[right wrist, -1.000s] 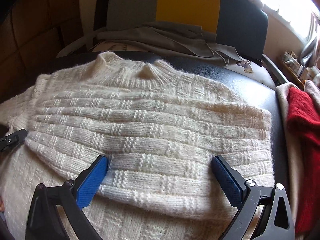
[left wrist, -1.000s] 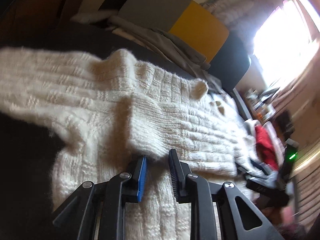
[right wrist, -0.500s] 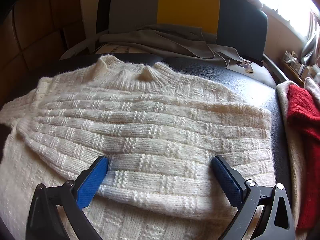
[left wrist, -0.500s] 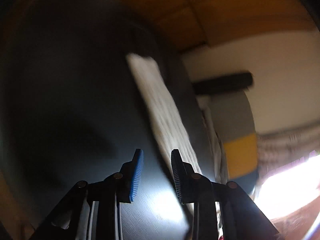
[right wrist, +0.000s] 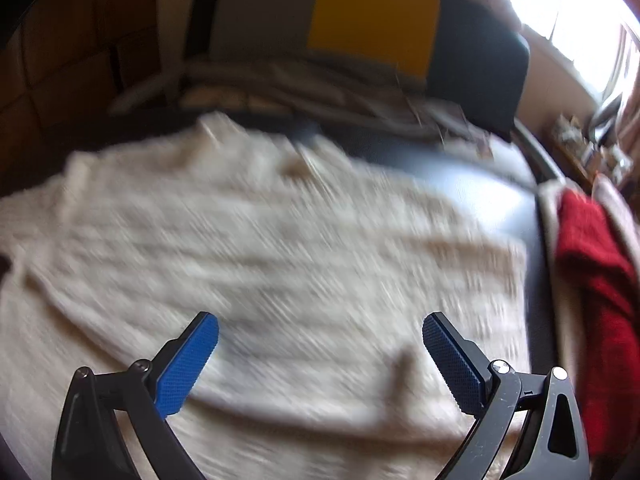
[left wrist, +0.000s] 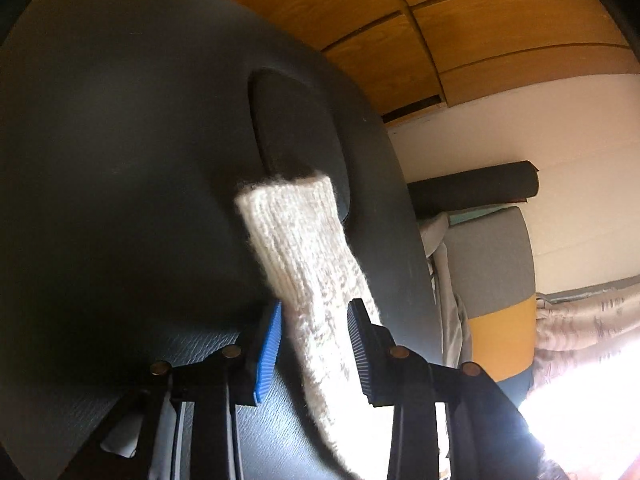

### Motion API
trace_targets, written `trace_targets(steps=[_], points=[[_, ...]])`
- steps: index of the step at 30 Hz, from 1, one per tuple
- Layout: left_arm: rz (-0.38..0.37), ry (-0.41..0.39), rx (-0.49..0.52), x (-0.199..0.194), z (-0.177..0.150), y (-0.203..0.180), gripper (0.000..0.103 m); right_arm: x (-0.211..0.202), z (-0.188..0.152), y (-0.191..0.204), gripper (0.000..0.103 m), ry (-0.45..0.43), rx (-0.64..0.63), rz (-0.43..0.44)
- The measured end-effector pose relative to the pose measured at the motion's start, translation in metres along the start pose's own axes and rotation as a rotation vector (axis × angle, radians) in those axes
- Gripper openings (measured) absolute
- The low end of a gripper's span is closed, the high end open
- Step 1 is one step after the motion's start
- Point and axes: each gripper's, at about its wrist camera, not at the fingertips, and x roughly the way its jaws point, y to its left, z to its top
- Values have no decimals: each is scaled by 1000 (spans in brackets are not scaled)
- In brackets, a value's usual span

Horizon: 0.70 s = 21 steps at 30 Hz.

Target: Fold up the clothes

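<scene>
— Since a second ago, what's changed?
— Swung off the sweater's body, the left gripper [left wrist: 314,338] now straddles the ribbed cuff end of the cream knitted sweater's sleeve [left wrist: 298,252], which lies on the dark round leather-textured tabletop [left wrist: 120,160].
— Clamped?
— Not visibly; the blue pads sit either side of the sleeve, a gap showing on the left side.
— And the right?
— The right gripper [right wrist: 320,354] has lifted slightly; its view is blurred. Its jaws are spread wide over the cream knitted sweater [right wrist: 280,248], gripping nothing.
— Nearby?
— A red knitted garment [right wrist: 592,280] at the table's right edge; a grey, yellow and blue chair back [right wrist: 372,24] behind.
</scene>
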Motion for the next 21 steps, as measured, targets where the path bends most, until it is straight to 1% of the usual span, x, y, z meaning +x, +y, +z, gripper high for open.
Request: trace_targets(steps=[1,2,4,5,6,7,8,9,11,13,16,20,21], points=[[-1,0,-8,1,0,0,33,-4,9,12,103,-27,-12,29],[-2,0,-16,2,1,0,33,-5,17,25,103,-36,-29,55],[-9,2,-38,3,2,1,33,0,29,50,103,-29,-55,91],[3,0,-27,4,2,0,28,6,32,59,103,-19,-58,97],[22,-4,-6,4,1,-2,20,11,34,68,103,-8,-61,103],[41,-8,16,4,1,-3,16,16,37,78,103,3,-63,109],[58,-12,39,2,3,-2,10,21,39,87,103,14,-66,116],[72,-15,58,2,4,-2,7,27,38,92,103,28,-62,113],[86,-19,82,3,3,-6,7,38,33,98,103,53,-57,96],[90,-18,101,0,6,-4,7,43,26,98,103,38,-50,89],[52,-22,140,-3,2,-16,6,46,25,96,103,33,-44,95],[-31,-9,210,-9,-15,-49,6,46,24,95,103,21,-47,95],[-54,-1,232,-10,-22,-60,3,46,24,93,103,20,-50,97]])
